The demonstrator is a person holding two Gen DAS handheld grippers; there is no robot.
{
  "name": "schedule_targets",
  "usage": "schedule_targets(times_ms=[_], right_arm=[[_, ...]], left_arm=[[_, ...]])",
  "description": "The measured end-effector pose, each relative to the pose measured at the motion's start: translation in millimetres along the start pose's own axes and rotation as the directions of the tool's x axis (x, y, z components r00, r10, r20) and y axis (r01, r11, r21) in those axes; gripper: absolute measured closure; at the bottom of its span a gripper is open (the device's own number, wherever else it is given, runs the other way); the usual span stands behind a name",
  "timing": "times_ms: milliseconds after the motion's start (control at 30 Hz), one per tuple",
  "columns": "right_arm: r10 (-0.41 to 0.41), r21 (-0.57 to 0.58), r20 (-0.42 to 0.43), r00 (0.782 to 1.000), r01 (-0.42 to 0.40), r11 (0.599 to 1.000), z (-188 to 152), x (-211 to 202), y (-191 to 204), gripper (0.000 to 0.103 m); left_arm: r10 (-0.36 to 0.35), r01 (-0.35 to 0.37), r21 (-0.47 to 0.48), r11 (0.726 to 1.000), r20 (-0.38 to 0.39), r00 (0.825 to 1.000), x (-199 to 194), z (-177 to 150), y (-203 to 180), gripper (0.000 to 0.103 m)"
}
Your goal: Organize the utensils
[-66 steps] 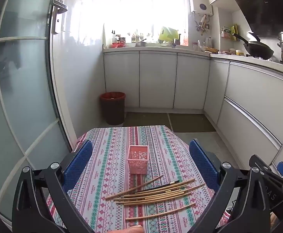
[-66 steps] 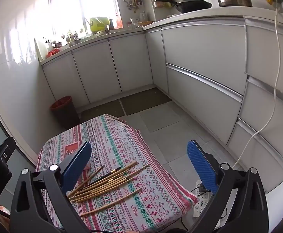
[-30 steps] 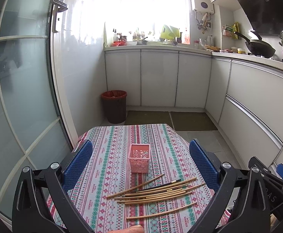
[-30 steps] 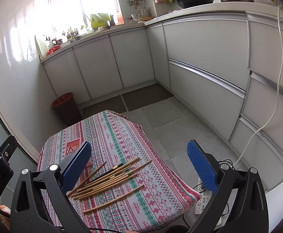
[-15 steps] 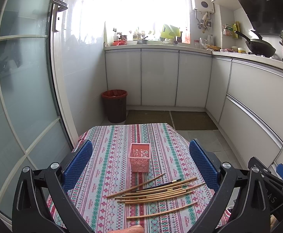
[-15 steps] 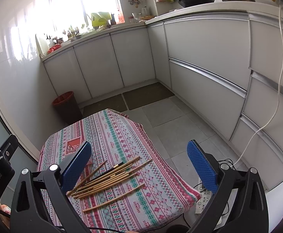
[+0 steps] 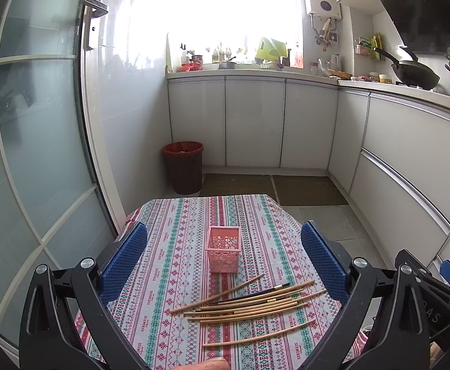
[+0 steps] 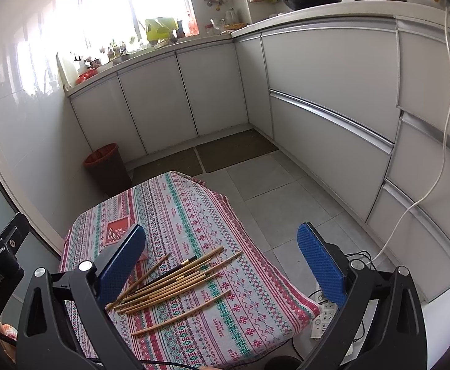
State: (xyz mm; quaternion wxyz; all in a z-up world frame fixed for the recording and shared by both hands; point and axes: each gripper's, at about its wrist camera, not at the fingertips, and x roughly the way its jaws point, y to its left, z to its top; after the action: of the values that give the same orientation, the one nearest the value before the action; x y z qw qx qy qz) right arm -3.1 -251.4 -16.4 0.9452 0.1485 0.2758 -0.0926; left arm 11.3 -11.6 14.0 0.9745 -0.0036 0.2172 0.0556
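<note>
Nothing is put away yet: all the chopsticks (image 7: pixel 249 305) lie on the table (image 7: pixel 175 277), and the pink basket (image 7: pixel 223 252) looks empty. Both the left tongs (image 7: pixel 224 259) and the right tongs (image 8: pixel 222 260) are wide open, holding nothing.

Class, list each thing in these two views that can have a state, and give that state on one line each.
Left tongs: open, empty.
Right tongs: open, empty.
Pink perforated plastic basket: upright, nothing visible inside.
Loose wooden chopsticks: lying flat on the cloth, outside the basket.
White cabinet doors: shut.
Dark bin with a red liner: uncovered.

Wooden chopsticks (image 7: pixel 249 303), plastic basket (image 7: pixel 223 253), woven tablecloth (image 7: pixel 175 265)
</note>
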Motion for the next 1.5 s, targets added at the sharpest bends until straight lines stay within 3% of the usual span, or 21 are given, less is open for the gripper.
schedule_targets(times_ms=[133,267,300,333,367,400,467,533,633,700,733,800,833,900,967,1000,1133,1233,1333,1433,1500], right_arm=[[0.002,0.008,-0.008,1.000,-0.002,1.000,1,1,-2,0.007],[0.052,0.099,-0.035,0.998,-0.049,0.994,5,11,-20,0.007],[0.088,0.147,-0.052,0.995,-0.080,0.986,6,14,-28,0.007],[0.143,0.224,-0.074,0.987,-0.124,0.967,7,21,-41,0.007],[0.177,0.274,-0.085,0.981,-0.147,0.950,7,25,-49,0.007],[0.212,0.329,-0.090,0.973,-0.172,0.929,7,32,-60,0.007],[0.289,0.455,-0.107,0.951,-0.212,0.865,4,47,-82,0.007],[0.333,0.519,-0.104,0.937,-0.234,0.822,1,58,-95,0.007],[0.413,0.616,-0.106,0.904,-0.266,0.741,-5,76,-110,0.007],[0.465,0.668,-0.122,0.877,-0.274,0.692,-11,92,-116,0.007],[0.483,0.689,-0.138,0.865,-0.266,0.674,-13,99,-118,0.007],[0.504,0.718,-0.177,0.845,-0.240,0.654,-17,112,-118,0.007],[0.510,0.724,-0.203,0.836,-0.222,0.653,-21,119,-117,0.007],[0.515,0.719,-0.256,0.818,-0.195,0.667,-23,131,-112,0.007],[0.519,0.715,-0.306,0.798,-0.168,0.679,-28,141,-108,0.007],[0.524,0.715,-0.325,0.787,-0.158,0.681,-32,146,-105,0.007],[0.507,0.697,-0.419,0.753,-0.090,0.711,-43,156,-101,0.007],[0.490,0.689,-0.439,0.753,-0.068,0.721,-48,163,-102,0.007],[0.435,0.649,-0.471,0.767,-0.033,0.760,-48,165,-101,0.007],[0.345,0.570,-0.493,0.799,-0.003,0.822,-44,165,-96,0.007],[0.231,0.464,-0.504,0.832,0.035,0.885,-39,160,-88,0.007]], left_arm=[[0.002,-0.002,0.002,1.000,-0.018,1.000,5,0,0,0.007],[-0.065,0.072,0.039,0.997,-0.155,0.986,36,-6,-7,0.007],[-0.095,0.106,0.045,0.993,-0.201,0.975,47,-8,-9,0.007],[-0.148,0.172,0.060,0.983,-0.288,0.946,66,-13,-15,0.007],[-0.166,0.197,0.066,0.978,-0.318,0.933,73,-16,-20,0.007],[-0.211,0.263,0.085,0.961,-0.388,0.897,91,-22,-29,0.007],[-0.236,0.315,0.116,0.942,-0.438,0.867,109,-28,-41,0.007],[-0.245,0.355,0.166,0.920,-0.462,0.852,127,-31,-60,0.007],[-0.372,0.470,0.129,0.873,-0.446,0.814,146,-13,-80,0.007],[-0.435,0.537,0.115,0.836,-0.459,0.775,163,-6,-95,0.007],[-0.400,0.556,0.162,0.815,-0.537,0.743,184,-13,-111,0.007],[-0.238,0.557,0.247,0.793,-0.717,0.655,225,-44,-134,0.008],[-0.147,0.529,0.282,0.800,-0.764,0.629,248,-64,-137,0.010],[-0.107,0.515,0.288,0.807,-0.788,0.607,272,-81,-133,0.025],[-0.123,0.491,0.188,0.850,-0.836,0.534,305,-93,-121,0.039],[-0.130,0.485,0.161,0.860,-0.849,0.512,314,-96,-118,0.044],[-0.093,0.499,0.189,0.846,-0.868,0.487,333,-114,-122,0.047],[-0.090,0.518,0.199,0.832,-0.873,0.480,342,-122,-126,0.055],[-0.074,0.530,0.215,0.820,-0.879,0.472,349,-132,-131,0.063],[-0.065,0.534,0.238,0.811,-0.871,0.487,352,-137,-134,0.064],[-0.061,0.533,0.250,0.808,-0.865,0.498,355,-142,-138,0.069]])
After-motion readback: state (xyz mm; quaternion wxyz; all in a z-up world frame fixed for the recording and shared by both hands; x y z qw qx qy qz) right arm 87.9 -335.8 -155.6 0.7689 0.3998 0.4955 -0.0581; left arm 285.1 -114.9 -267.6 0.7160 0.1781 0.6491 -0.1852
